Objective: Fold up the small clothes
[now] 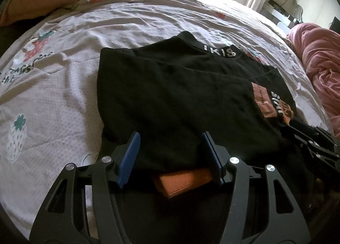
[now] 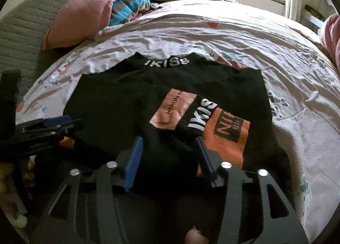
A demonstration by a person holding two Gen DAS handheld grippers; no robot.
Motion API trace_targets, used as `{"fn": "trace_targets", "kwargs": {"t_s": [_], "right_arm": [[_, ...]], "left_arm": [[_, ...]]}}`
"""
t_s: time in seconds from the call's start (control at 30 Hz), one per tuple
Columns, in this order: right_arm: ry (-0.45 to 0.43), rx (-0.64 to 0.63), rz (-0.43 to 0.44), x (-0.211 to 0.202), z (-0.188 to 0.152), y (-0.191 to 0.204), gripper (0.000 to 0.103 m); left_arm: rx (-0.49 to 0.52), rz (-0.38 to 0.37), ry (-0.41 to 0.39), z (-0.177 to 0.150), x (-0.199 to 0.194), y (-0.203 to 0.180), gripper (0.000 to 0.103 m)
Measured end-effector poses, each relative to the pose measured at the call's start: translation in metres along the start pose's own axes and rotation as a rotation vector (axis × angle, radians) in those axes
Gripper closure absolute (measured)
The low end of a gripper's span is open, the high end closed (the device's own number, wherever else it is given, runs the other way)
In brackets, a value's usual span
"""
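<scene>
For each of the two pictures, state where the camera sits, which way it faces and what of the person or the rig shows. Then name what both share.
Left wrist: sits on the left gripper, faces forward and down across the bed toward the window; its open blue fingers straddle the black top's near hem; the right gripper shows at right.
Right wrist: sits on the right gripper, same heading; left gripper at left, a fingertip at bottom.
Shared: top, bed, pink pillow, both grippers.
</scene>
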State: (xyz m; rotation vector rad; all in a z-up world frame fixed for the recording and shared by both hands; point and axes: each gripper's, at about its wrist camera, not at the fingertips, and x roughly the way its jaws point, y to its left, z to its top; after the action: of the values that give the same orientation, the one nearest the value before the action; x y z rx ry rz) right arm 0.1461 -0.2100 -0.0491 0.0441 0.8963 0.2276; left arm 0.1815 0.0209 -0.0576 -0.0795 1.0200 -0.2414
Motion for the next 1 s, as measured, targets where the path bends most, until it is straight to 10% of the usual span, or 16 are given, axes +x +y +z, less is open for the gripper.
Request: {"fn": "trace_targets", "kwargs": {"t_s": [0.5, 1.0], "right_arm": [[-0.053, 0.036, 0.03, -0.024, 0.005, 0.006, 0.013], [-0.145, 0.036, 0.005, -0.056, 0.012, 0.003, 0.005]], "left_arm": [[-0.021, -0.019, -0.047, 0.0, -0.025, -0.003, 0.04], [-0.024, 0.017, -0.132, 0.003, -0.055, -0.002, 0.014]]}}
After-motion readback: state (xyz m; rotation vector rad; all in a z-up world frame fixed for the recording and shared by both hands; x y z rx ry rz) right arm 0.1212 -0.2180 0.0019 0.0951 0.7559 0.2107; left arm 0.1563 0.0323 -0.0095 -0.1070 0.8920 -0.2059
